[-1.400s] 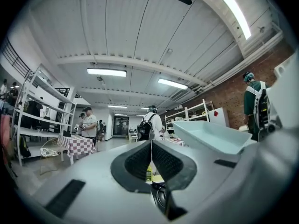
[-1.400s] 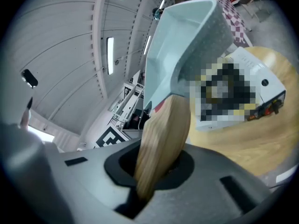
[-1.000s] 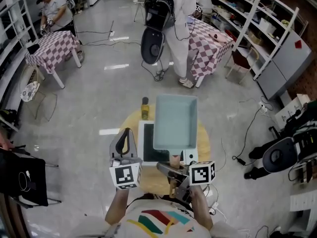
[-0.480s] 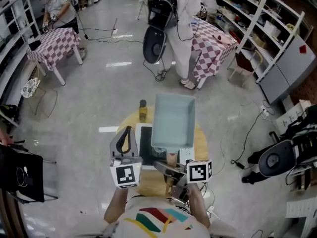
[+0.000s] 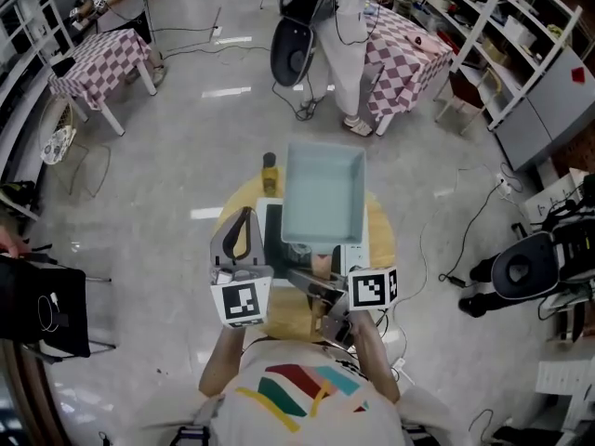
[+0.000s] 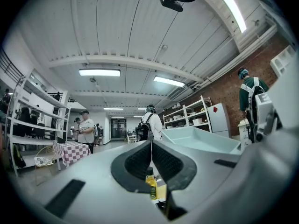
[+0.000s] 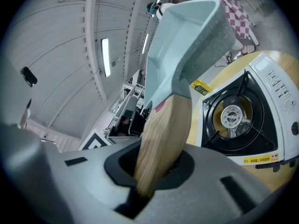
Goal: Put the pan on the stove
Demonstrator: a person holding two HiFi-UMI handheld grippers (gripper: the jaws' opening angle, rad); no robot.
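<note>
My right gripper (image 5: 318,291) is shut on the wooden handle (image 7: 163,139) of a pale teal square pan (image 5: 321,196). The pan hangs in the air over a white portable gas stove (image 5: 270,249) on a round wooden table (image 5: 381,249). In the right gripper view the pan (image 7: 187,45) tilts up and away, with the stove's burner (image 7: 231,116) uncovered below it to the right. My left gripper (image 5: 244,221) is held left of the stove, shut with nothing in it; its pads (image 6: 140,160) meet.
A yellow oil bottle (image 5: 270,173) stands at the table's far left edge, also seen past the left jaws (image 6: 151,183). A person (image 5: 349,35) stands by a checkered table (image 5: 409,49) beyond; shelves (image 5: 521,54) line the right, cables cross the floor.
The head view has drifted, so everything sits higher in the picture. The pan stays held above the stove in about the same place, and both grippers keep their grip state.
</note>
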